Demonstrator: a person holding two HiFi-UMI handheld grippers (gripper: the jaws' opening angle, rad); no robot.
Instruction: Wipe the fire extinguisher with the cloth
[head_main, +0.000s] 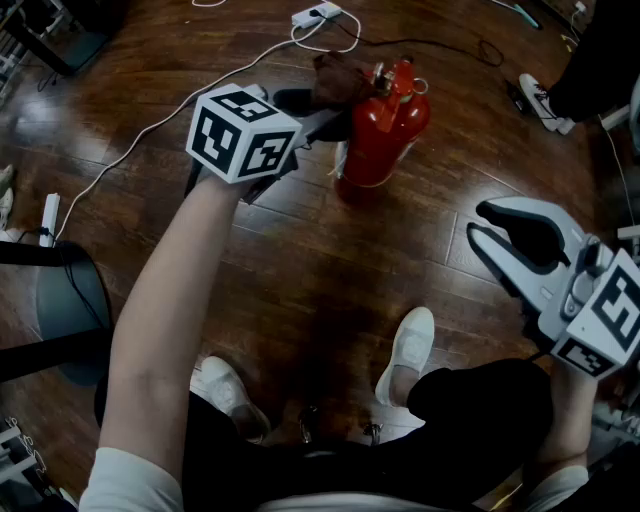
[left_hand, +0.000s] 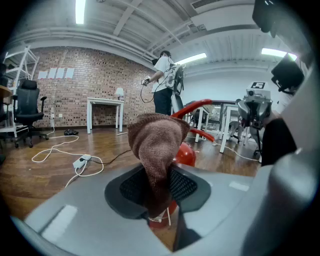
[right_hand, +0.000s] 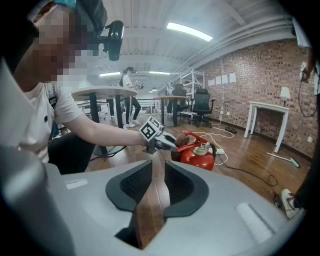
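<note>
A red fire extinguisher stands on the dark wooden floor ahead of me. My left gripper reaches out to its top, shut on a brown cloth that lies against the extinguisher's valve and handle. In the left gripper view the cloth bulges up out of the left gripper, with the extinguisher right behind it. My right gripper hangs back at the right, open by a narrow gap and holding nothing. Its own view looks over the right gripper at the extinguisher and cloth.
A white power strip and its cables lie on the floor behind the extinguisher. My white shoes are below me. Another person's shoe is at the far right, a chair base at the left. A standing person and a white table are farther off.
</note>
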